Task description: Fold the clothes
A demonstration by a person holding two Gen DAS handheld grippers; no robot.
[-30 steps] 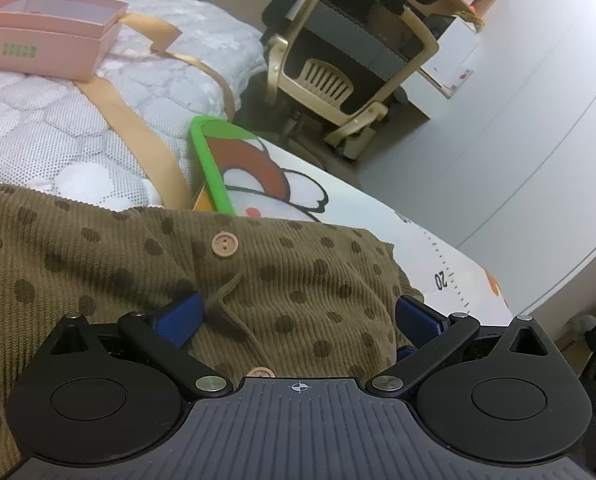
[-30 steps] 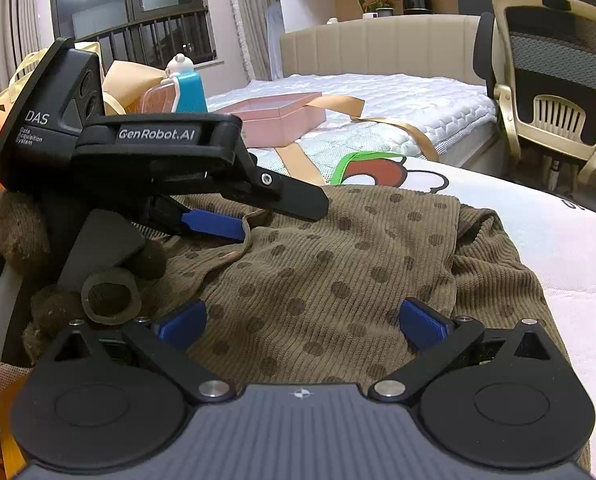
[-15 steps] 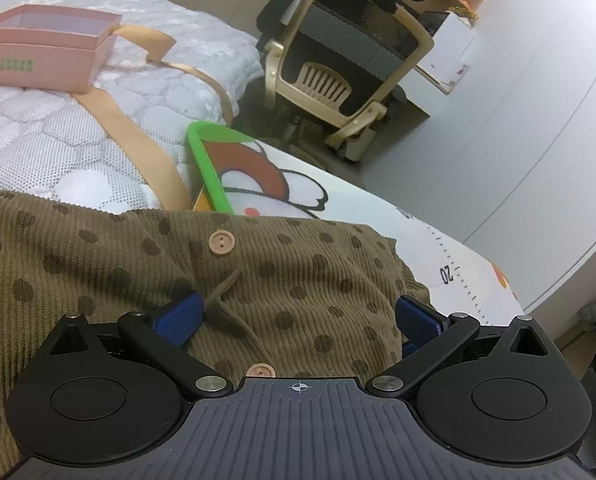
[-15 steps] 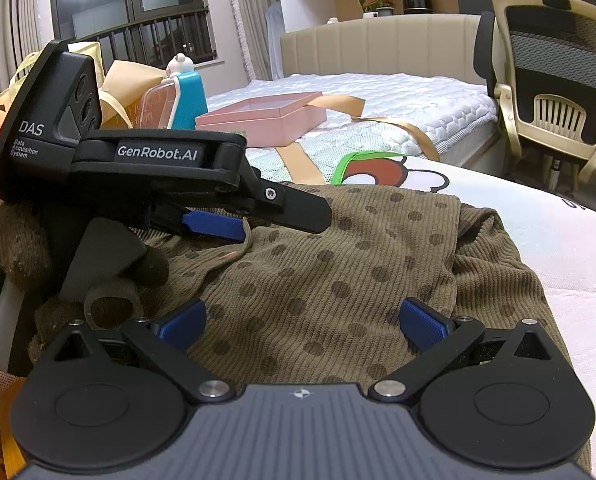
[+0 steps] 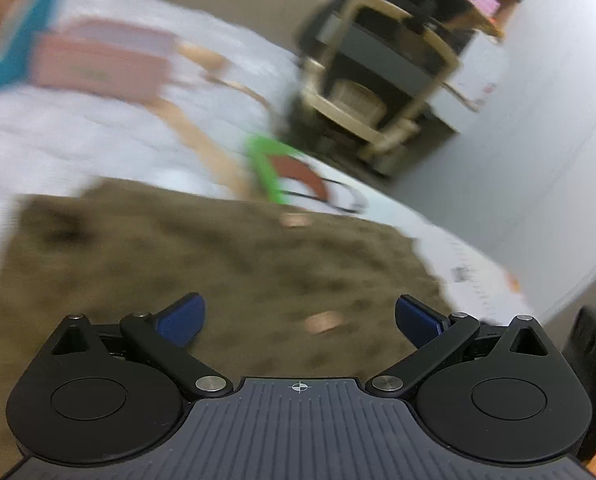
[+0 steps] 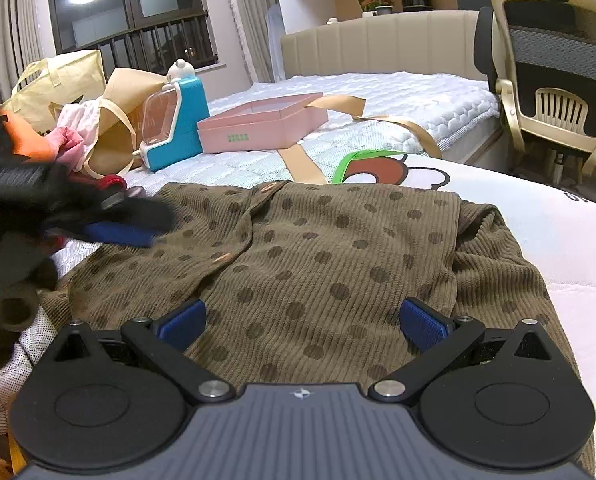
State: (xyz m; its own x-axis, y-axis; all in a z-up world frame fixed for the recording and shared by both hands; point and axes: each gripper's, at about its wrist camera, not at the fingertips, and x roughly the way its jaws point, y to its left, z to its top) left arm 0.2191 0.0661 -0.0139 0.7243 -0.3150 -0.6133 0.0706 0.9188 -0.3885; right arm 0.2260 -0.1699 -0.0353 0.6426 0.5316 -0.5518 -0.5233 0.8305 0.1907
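Right tool [image 6: 301, 322]: jaws spread wide, nothing between the blue pads [image 6: 181, 324]. It hovers low over the near hem of the brown dotted cardigan [image 6: 318, 248], probably placed to take an edge for the next fold.

Left tool [image 5: 297, 318]: jaws likewise spread wide and empty. Its view is smeared with motion blur, so fine detail there cannot be read. In the right wrist view it appears as a dark blur at the cardigan's left edge, beside the sleeve area.

The cardigan lies spread flat on a white cartoon-print blanket [image 6: 558, 232], button row [image 6: 221, 258] facing up, right side bunched into a ridge. That ridge will likely need smoothing before folding.

Beyond it on the bed: a pink box [image 6: 257, 128], a blue container [image 6: 181, 120], and bags [image 6: 77, 80]. An office chair [image 6: 558, 80] stands past the bed
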